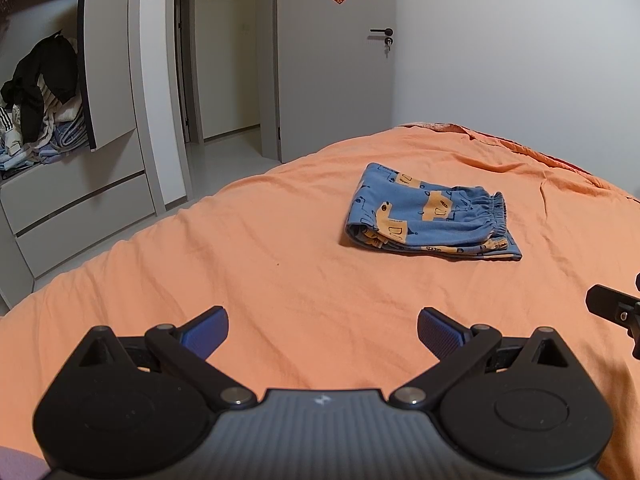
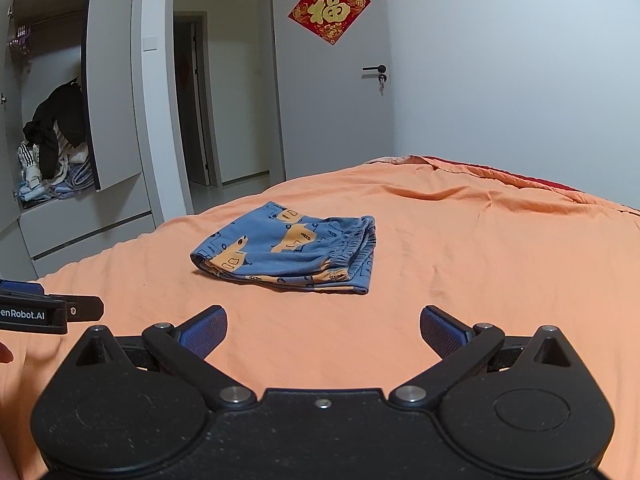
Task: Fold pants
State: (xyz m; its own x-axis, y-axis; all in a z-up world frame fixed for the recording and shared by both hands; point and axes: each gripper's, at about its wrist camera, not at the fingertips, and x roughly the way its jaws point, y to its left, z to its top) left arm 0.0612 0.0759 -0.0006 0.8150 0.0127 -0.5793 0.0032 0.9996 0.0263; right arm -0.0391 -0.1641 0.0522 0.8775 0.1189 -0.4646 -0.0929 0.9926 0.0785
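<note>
Pants [image 1: 432,216] lie folded into a compact stack on the orange bed [image 1: 280,264], at 1 o'clock from left claw [image 1: 322,330] and 11 o'clock from right claw [image 2: 323,330]. Both claws gape empty, well apart from them; folding looks finished.

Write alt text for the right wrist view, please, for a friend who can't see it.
Blue pants with orange cartoon prints lie folded in a compact stack on an orange bedsheet. The right gripper hangs open and empty in front of them, with the left gripper just visible at the left edge. Behind are a grey door and an open wardrobe.
</note>
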